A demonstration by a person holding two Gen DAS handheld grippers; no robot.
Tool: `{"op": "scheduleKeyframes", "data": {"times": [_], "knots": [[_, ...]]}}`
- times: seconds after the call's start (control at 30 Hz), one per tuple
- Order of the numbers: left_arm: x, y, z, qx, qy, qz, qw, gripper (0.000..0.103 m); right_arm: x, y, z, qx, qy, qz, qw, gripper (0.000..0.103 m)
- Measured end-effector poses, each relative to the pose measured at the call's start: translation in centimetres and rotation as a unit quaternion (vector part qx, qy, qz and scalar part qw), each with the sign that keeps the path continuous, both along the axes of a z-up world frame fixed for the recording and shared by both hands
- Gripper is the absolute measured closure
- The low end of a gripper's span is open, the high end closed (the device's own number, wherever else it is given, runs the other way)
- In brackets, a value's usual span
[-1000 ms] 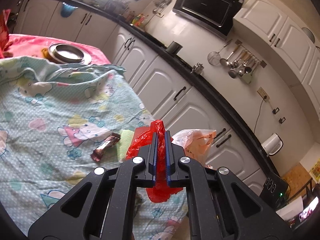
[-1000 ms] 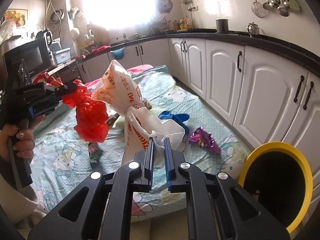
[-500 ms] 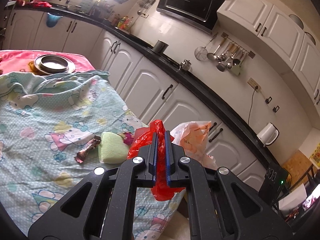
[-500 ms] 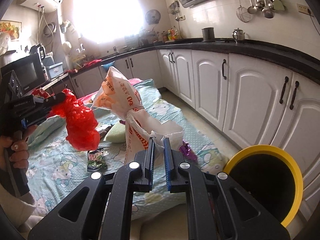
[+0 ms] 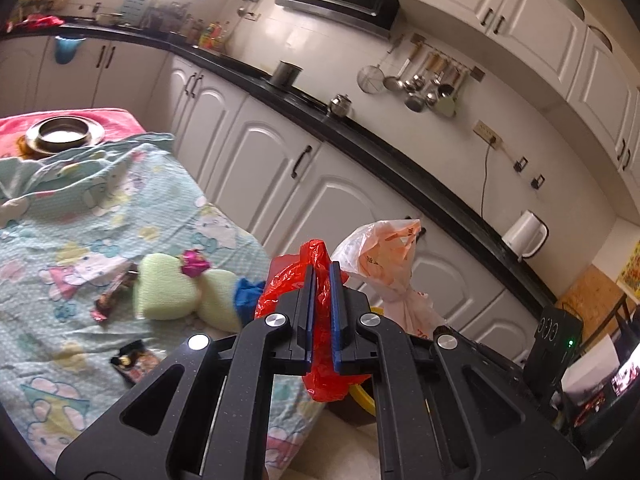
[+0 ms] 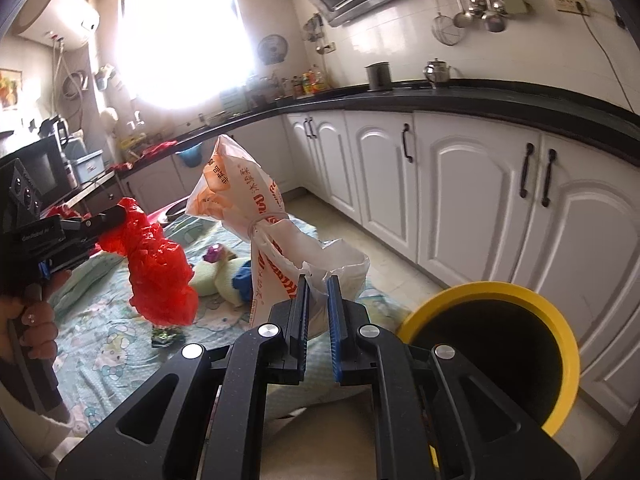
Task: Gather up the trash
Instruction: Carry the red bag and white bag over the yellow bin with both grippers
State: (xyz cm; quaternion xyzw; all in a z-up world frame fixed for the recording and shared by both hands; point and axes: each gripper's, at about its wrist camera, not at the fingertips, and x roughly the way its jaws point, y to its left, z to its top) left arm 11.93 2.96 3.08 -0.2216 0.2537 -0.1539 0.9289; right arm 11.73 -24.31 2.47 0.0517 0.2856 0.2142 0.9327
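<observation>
Red bag (image 5: 320,320) clamped in our left gripper (image 5: 322,312), white bag (image 6: 280,240) pinched in the right gripper (image 6: 318,320), both seemingly near the yellow bin (image 6: 556,412).

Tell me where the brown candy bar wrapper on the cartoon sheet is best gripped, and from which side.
Grip the brown wrapper across its narrow middle, coming from above. It lies flat and long on the sheet, running diagonally, so the fingers should probably straddle its short width. The green sponge sits close on its right, so keep the fingers clear of that side. Both grippers already hold bags.
</observation>
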Motion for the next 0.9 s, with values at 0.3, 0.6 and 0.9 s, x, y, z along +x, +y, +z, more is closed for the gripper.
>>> {"op": "scheduleKeyframes", "data": {"times": [0.3,0.6,0.9], "knots": [[1.8,-4.7,-0.3,0.022,0.003,-0.038,0.999,0.1,-0.2,-3.9,-0.7,0.009,0.007,-0.045,0.999,0.094],[3.5,-9.3,-0.5,0.04,0.001,-0.076,0.9963,0.1,-0.7,-7.7,-1.6,0.017,0.013,-0.095,0.995,0.094],[4.7,-12.8,-1.6,0.052,0.007,-0.104,0.9931,0.1,-1.1,-10.5,-2.6,0.022,0.018,-0.136,0.99,0.094]]}}
